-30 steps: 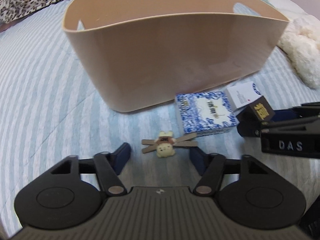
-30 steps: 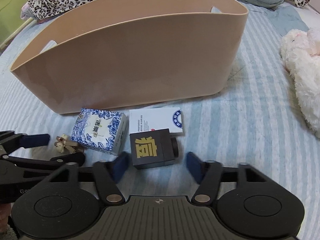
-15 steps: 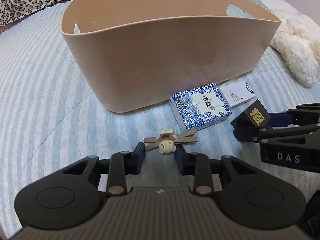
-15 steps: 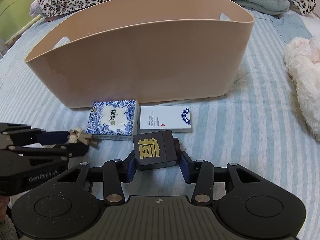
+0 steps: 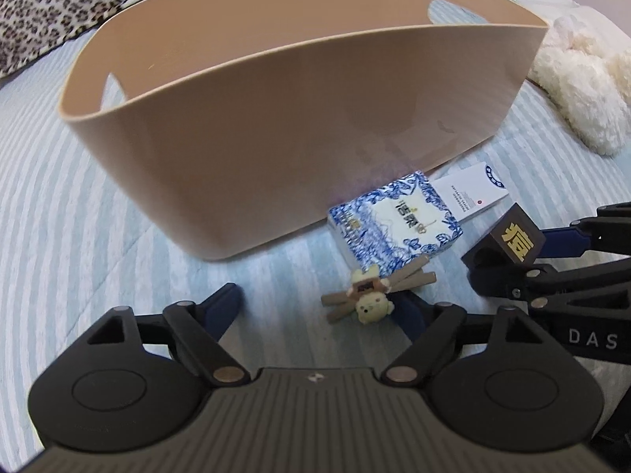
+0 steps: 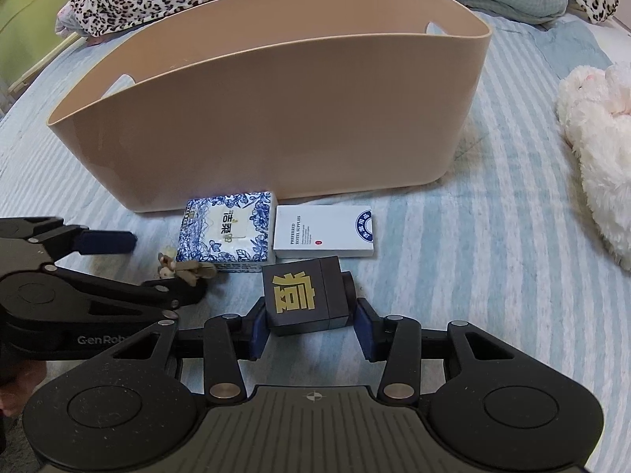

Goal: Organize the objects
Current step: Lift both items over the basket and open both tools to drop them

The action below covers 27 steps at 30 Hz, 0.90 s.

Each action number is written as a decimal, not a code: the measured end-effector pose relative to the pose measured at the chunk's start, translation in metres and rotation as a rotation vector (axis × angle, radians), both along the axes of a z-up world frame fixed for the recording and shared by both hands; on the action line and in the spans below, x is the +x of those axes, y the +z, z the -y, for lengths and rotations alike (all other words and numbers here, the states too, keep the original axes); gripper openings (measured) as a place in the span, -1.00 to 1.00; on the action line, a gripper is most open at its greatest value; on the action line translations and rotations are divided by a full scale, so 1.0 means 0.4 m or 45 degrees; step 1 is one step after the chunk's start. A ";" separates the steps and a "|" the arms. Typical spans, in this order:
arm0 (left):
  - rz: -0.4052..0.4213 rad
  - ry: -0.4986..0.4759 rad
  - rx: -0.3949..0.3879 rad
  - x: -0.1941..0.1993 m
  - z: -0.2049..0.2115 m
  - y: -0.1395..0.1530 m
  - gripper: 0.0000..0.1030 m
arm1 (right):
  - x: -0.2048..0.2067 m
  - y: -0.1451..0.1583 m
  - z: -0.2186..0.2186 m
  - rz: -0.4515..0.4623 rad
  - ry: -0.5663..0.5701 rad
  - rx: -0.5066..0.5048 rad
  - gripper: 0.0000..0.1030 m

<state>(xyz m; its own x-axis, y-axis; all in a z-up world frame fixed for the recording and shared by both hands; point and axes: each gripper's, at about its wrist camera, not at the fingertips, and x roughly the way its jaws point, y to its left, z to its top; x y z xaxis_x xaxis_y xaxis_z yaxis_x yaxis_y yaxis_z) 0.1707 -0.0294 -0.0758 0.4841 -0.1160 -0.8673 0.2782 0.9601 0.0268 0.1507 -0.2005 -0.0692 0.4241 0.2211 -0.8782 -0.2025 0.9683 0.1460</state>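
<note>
Striped quilted bedding [image 6: 453,276] carries a smooth tan plastic tub [image 6: 276,118]. Right gripper [image 6: 311,325] pinches a dark cube box [image 6: 305,301] squarely, tub straight ahead. Left gripper [image 5: 319,307] is spread; the bear-faced wooden clip [image 5: 374,295] lies against its right finger, long axis crosswise, off-centre.
</note>
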 end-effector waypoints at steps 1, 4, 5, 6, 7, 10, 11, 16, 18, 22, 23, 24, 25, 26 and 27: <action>0.006 -0.004 -0.002 0.000 0.001 0.000 0.62 | -0.007 -0.001 0.002 -0.001 -0.003 0.002 -0.20; 0.019 -0.031 -0.040 -0.007 -0.006 0.005 0.22 | -0.011 0.000 0.009 -0.001 -0.009 0.005 -0.20; 0.020 -0.048 -0.051 -0.009 -0.006 0.008 0.03 | -0.012 0.001 0.009 0.000 -0.011 0.006 -0.20; 0.022 -0.065 -0.053 -0.012 -0.004 0.011 -0.09 | -0.019 0.002 0.010 0.001 -0.013 0.007 -0.20; 0.018 -0.088 -0.056 -0.012 0.002 0.011 -0.31 | -0.002 0.000 0.013 0.000 -0.015 0.009 -0.20; 0.002 -0.104 -0.050 -0.018 -0.001 0.018 -0.80 | 0.011 -0.008 -0.006 0.002 -0.017 0.008 -0.20; -0.012 -0.100 -0.070 -0.016 -0.004 0.018 -0.80 | 0.009 -0.008 -0.007 0.003 -0.018 0.008 -0.20; -0.013 -0.083 -0.080 -0.020 -0.001 0.020 -0.80 | 0.003 -0.002 -0.007 0.011 -0.031 0.009 -0.20; -0.015 -0.083 -0.082 -0.020 -0.006 0.022 -0.80 | -0.001 -0.002 -0.009 0.017 -0.036 0.009 -0.20; -0.014 -0.072 -0.080 -0.019 0.006 0.018 -0.81 | -0.012 0.003 -0.011 0.031 -0.042 0.011 -0.20; -0.008 -0.068 -0.079 -0.024 -0.003 0.029 -0.81 | -0.015 0.007 -0.012 0.036 -0.042 0.012 -0.20; 0.000 -0.065 -0.078 -0.028 -0.006 0.037 -0.81 | -0.018 0.008 -0.012 0.042 -0.043 0.014 -0.20; 0.008 -0.061 -0.079 -0.034 -0.013 0.046 -0.81 | -0.021 0.015 -0.012 0.048 -0.045 0.018 -0.20; 0.017 -0.057 -0.082 -0.041 -0.025 0.060 -0.80 | -0.024 0.023 -0.011 0.057 -0.048 0.023 -0.20; 0.028 -0.052 -0.084 -0.045 -0.031 0.070 -0.80 | -0.027 0.032 -0.009 0.067 -0.051 0.028 -0.20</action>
